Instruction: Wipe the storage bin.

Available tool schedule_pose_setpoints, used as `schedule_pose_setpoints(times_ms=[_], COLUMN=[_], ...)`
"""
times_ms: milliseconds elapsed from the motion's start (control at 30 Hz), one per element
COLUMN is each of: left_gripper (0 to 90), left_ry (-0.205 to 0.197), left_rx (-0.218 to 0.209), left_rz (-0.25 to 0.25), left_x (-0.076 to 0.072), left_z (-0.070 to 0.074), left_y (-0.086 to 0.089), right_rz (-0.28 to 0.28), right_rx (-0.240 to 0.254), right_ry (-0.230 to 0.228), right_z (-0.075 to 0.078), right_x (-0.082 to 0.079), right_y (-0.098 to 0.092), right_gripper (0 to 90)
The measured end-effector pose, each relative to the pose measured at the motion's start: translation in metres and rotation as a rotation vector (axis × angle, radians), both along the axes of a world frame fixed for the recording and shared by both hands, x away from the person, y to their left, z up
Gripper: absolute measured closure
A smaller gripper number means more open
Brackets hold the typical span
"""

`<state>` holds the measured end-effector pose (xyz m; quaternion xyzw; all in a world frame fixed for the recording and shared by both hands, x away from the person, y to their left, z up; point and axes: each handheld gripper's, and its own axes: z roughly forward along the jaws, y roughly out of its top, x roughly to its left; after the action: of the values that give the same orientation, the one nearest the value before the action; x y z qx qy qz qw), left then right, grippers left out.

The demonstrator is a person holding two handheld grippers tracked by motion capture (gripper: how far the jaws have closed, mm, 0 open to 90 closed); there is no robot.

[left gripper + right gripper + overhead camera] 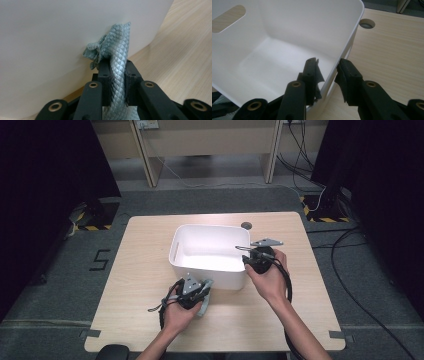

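A white plastic bin stands mid-table. My left gripper sits against its near outer wall, shut on a grey-green cloth. In the left gripper view the jaws pinch the diamond-textured cloth, whose bunched end presses on the bin's wall. My right gripper straddles the bin's right wall near the front corner. In the right gripper view one jaw is inside the bin and the other outside, both closed on the rim.
The wooden table has a round cable hole just behind the bin, also seen as a cable hole beyond the rim. A handle slot is cut in the bin's far wall. Nothing lies inside the bin.
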<state>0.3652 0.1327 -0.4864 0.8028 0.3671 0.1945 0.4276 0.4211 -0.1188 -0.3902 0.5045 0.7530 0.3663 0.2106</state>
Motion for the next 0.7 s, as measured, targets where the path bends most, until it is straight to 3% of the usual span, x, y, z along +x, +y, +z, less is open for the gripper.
schedule_pose_setpoints(times_ms=[700], left_gripper=[78.7], left_ry=[0.042], left_rx=[0.032], left_rz=[0.001], left_x=[0.005], left_z=[-0.016], left_y=[-0.001], right_rz=[0.0], right_rx=[-0.002], right_ry=[-0.003], right_z=[0.0], right_x=[0.0], right_y=[0.0], right_gripper=[68.9])
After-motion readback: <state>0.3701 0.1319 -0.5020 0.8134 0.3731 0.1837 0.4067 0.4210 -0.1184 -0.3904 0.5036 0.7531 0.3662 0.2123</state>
